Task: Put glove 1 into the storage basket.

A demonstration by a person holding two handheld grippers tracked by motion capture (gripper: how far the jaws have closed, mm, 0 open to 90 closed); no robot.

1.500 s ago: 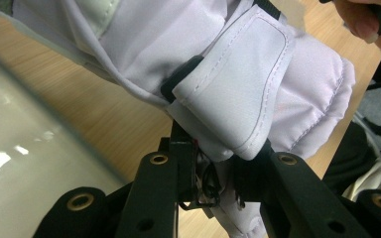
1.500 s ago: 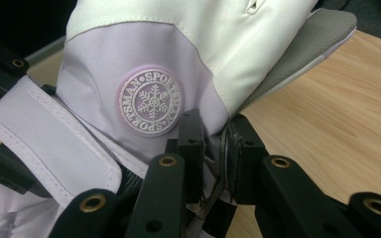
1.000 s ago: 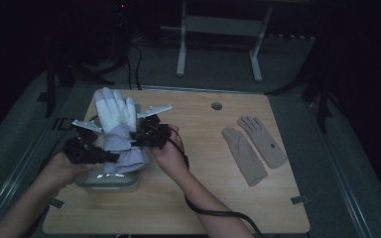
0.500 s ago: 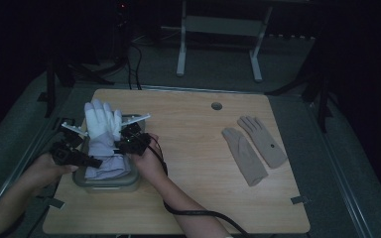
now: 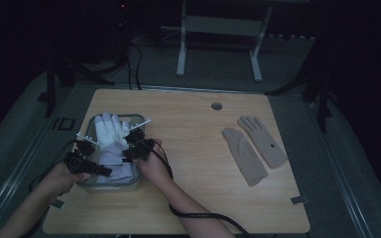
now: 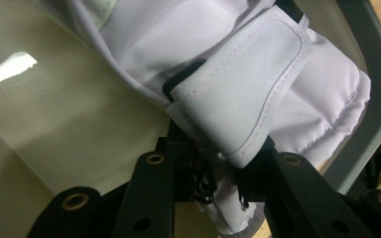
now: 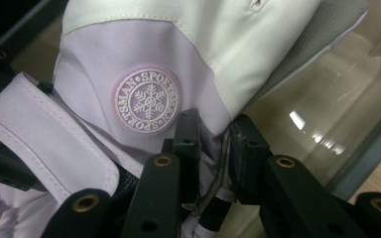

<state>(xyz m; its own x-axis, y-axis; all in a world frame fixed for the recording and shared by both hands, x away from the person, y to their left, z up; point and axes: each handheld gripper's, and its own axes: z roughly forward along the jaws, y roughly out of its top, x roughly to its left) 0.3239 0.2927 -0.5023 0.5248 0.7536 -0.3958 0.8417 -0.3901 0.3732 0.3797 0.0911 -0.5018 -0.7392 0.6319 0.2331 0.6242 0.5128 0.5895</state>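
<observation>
A white and lilac ski glove (image 5: pixel 108 136) lies in a clear plastic container (image 5: pixel 129 186) at the table's left, with its fingers pointing away from me. My left gripper (image 5: pixel 98 159) has the glove's cuff (image 6: pixel 258 74) between its jaws, and my right gripper (image 5: pixel 127 151) pinches the other side of the cuff below the round snowflake badge (image 7: pixel 149 99). The jaws of both grippers have just been opening a little, but the cuff fabric still sits pressed between each pair. The container's floor and grey rim (image 6: pixel 372 89) show around the glove.
A pair of beige gloves (image 5: pixel 253 148) lies flat on the right part of the wooden table (image 5: pixel 188 129). A round cable hole (image 5: pixel 217 106) sits near the far edge. A metal stand (image 5: pixel 218 25) is on the floor beyond the table.
Both hands have come down and toward me with the glove. It was held upright above the container and now rests inside it.
</observation>
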